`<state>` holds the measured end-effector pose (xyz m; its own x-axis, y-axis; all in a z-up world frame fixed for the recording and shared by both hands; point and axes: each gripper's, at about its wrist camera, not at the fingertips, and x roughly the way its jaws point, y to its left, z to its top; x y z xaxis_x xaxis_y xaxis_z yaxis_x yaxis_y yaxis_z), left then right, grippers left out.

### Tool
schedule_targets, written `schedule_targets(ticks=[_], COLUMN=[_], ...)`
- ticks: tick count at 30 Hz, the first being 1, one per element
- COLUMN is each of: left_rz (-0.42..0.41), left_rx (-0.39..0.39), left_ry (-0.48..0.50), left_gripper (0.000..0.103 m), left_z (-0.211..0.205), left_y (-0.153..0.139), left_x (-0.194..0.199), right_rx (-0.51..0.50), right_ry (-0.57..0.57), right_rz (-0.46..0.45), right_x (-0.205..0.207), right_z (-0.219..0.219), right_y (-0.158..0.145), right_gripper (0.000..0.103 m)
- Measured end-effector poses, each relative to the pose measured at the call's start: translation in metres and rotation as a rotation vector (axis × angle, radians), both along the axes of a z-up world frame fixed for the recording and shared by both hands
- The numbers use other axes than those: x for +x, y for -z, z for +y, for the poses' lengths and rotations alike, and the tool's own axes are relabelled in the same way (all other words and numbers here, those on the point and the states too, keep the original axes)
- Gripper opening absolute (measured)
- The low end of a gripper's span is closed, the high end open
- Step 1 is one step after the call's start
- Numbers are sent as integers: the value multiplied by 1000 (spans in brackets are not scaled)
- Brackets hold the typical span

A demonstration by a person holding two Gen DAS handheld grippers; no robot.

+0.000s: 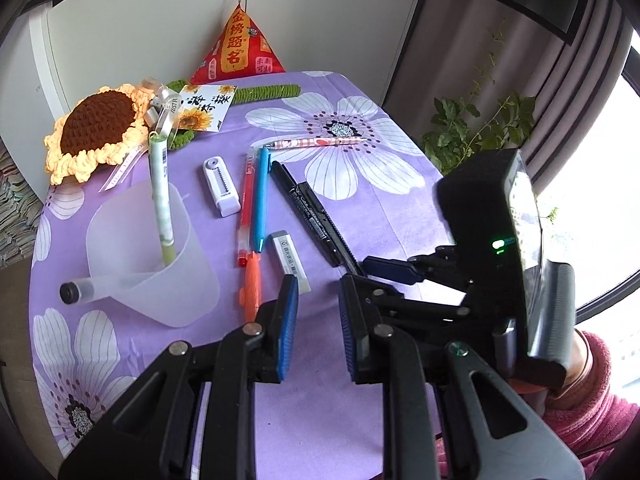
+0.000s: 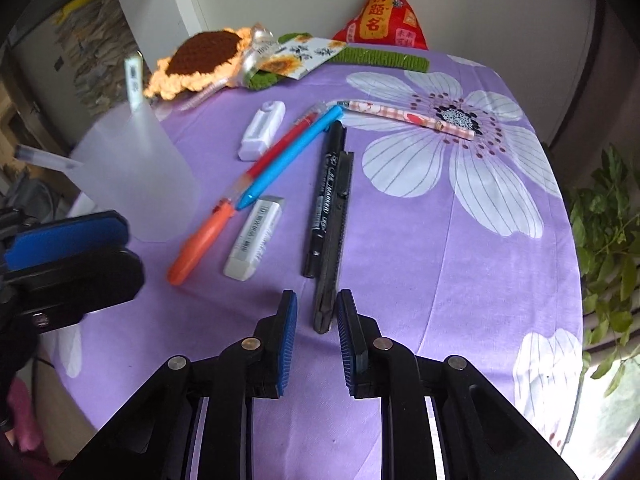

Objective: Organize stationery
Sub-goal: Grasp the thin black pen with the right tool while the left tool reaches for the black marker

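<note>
A frosted plastic cup (image 1: 152, 256) stands at the table's left and holds a green pen (image 1: 162, 196) and a black-capped pen (image 1: 78, 291). On the purple cloth lie a white correction tape (image 1: 221, 187), a red pen (image 1: 246, 204), a blue pen (image 1: 261, 200), an orange cutter (image 1: 251, 290), an eraser (image 1: 291, 261), a black marker (image 1: 302, 210), a black knife-like tool (image 1: 330, 224) and a pink checked pen (image 1: 316, 143). My left gripper (image 1: 318, 320) is open and empty, just short of the eraser. My right gripper (image 2: 316, 328) is open, its fingers astride the near end of the black tool (image 2: 334, 240).
A crocheted sunflower (image 1: 96, 130), a sunflower card (image 1: 204, 108), a green crocheted strip (image 1: 266, 92) and a red pyramid cushion (image 1: 240, 48) sit at the table's back. A potted plant (image 1: 476, 128) stands past the right edge. The right gripper's body (image 1: 492, 248) hovers at right.
</note>
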<state>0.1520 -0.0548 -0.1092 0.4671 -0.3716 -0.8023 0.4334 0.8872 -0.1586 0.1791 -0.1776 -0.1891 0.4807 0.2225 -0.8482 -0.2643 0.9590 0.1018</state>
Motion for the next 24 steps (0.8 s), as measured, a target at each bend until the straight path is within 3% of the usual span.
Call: schedule_targets(ticks=[3, 9, 13, 14, 16, 18, 21, 24], left_rz=[3, 25, 76, 82, 100, 111, 116, 144], left_rx=[4, 7, 31, 43, 71, 76, 81, 103], left_ry=[9, 30, -1, -12, -56, -105, -152, -180], left_gripper=[18, 18, 20, 22, 35, 54, 56, 56], left_z=[-4, -20, -44, -48, -55, -56, -58, -62], left_y=[0, 4, 18, 21, 28, 33, 37, 44], left_x=[3, 17, 47, 53, 70, 85, 101, 116], right_rx=[-12, 23, 22, 17, 20, 29, 52, 71], right_ry=[22, 141, 139, 134, 114, 99, 99, 115], right_rz=[-5, 38, 49, 50, 54, 54, 64, 41], right_x=[2, 5, -1, -2, -4, -6, -2, 7], right_z=[-4, -43, -56, -56, -56, -58, -63, -66], right_y=[-1, -3, -3, -2, 0, 0, -2, -9], right_gripper=[11, 11, 11, 11, 11, 11, 16, 31])
